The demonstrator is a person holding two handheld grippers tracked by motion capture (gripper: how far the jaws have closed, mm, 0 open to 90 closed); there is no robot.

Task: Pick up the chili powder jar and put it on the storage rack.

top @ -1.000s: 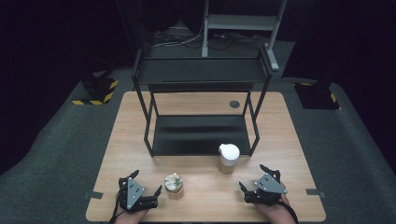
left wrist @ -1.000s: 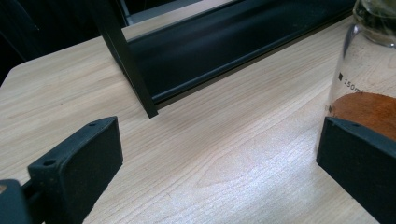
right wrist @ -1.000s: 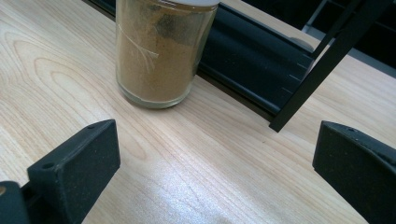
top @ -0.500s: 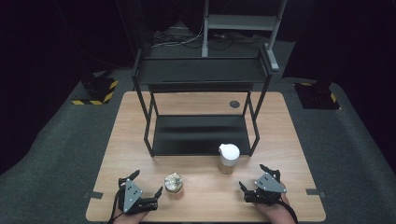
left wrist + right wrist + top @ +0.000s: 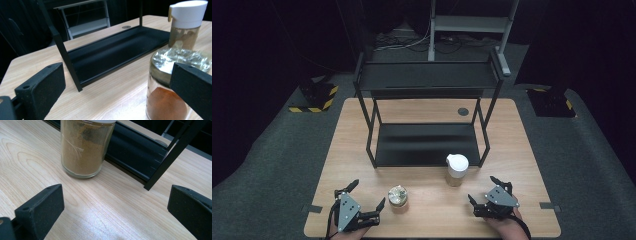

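Dark room, pale wooden table (image 5: 362, 125), black two-tier metal rack (image 5: 427, 142) ahead. My left gripper (image 5: 362, 210) spread wide; short glass jar of red-orange powder (image 5: 172, 87) just beyond right jaw. My right gripper (image 5: 487, 195) spread, empty; white-capped glass jar of tan powder (image 5: 83, 147) ahead-left. Likely next: centre jar between jaws, grip below lid, squeeze level.

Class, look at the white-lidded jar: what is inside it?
The white-lidded jar holds tan-brown powder, filling most of the glass. The lid covers the very top, so that part stays unseen.

Wooden table (image 5: 362, 135) with black rack (image 5: 427, 145), white-lidded jar (image 5: 457, 170), foil-topped jar (image 5: 397, 198).
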